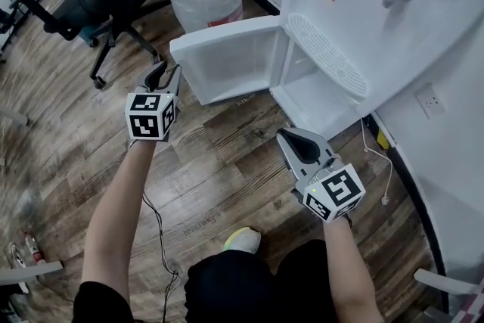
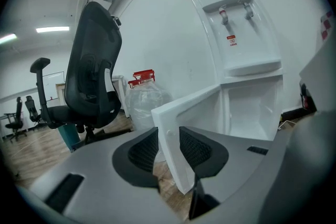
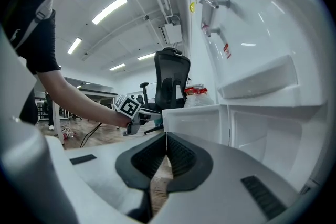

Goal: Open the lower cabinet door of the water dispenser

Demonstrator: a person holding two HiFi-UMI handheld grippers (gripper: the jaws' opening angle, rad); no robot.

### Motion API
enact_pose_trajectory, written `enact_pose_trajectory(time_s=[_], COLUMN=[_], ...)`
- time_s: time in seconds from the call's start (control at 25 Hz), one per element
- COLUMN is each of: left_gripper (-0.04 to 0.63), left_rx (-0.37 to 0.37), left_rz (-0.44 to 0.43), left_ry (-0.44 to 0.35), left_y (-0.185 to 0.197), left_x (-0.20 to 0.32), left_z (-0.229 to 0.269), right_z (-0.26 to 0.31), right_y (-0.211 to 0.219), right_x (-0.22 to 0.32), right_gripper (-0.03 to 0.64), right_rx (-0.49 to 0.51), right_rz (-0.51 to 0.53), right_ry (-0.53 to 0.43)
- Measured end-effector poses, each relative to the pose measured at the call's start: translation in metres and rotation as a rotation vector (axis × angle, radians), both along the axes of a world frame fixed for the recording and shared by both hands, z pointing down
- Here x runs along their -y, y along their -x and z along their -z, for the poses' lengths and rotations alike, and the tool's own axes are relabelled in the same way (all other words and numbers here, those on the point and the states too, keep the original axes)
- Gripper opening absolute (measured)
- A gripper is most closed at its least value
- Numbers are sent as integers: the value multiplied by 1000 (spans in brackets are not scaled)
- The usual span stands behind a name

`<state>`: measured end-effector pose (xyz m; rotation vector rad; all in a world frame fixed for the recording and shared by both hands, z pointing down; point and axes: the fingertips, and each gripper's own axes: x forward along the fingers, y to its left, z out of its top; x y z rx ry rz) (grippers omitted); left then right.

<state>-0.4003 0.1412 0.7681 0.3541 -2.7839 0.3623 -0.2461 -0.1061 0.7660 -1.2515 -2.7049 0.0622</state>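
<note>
Left gripper view: our left gripper (image 2: 168,140) pinches the open white plastic lower cabinet door (image 2: 195,106) at its free edge. We should grip squarely. The right gripper (image 3: 166,145) is closed and empty.

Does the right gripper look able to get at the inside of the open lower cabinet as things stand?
Probably yes. The lower cabinet door is swung wide to the left, the cabinet opening faces the right gripper, and only bare wooden floor lies between them.
</note>
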Motion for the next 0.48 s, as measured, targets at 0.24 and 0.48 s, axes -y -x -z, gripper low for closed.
enact_pose_trajectory(time_s=[0.24, 0.48], left_gripper=[123, 83], left_rx=[-7, -5], left_rz=[-61, -167], left_ry=[2, -62], left_y=[-28, -52], left_x=[24, 77], left_z=[1, 14], right_z=[5, 15], right_y=[-13, -25], right_x=[12, 28], right_gripper=[23, 23], right_rx=[5, 15], right_rz=[-22, -42], right_ry=[2, 23])
